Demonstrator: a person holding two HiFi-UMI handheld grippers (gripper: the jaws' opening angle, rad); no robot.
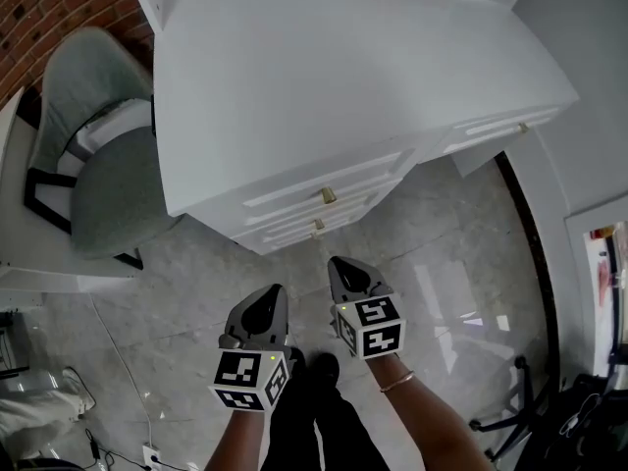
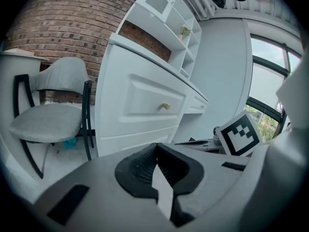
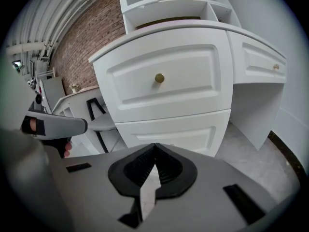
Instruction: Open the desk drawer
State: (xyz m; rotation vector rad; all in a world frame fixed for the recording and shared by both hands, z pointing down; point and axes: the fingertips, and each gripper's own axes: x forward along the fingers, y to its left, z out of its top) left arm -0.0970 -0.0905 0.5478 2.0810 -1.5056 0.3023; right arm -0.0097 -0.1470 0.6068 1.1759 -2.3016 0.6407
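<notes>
The white desk (image 1: 343,86) fills the upper middle of the head view. Its top drawer (image 1: 371,176) sits shut and flush with the desk front, its small brass knob (image 1: 329,195) near the frame's centre and a second knobbed drawer (image 1: 287,231) just below it. The left gripper (image 1: 268,297) and right gripper (image 1: 339,267) hang side by side in the lower middle over the pale marble floor (image 1: 451,263), apart from the drawer, each with its jaws pressed together on nothing. A grey padded chair (image 1: 98,165) stands at the left edge beside the desk.
</notes>
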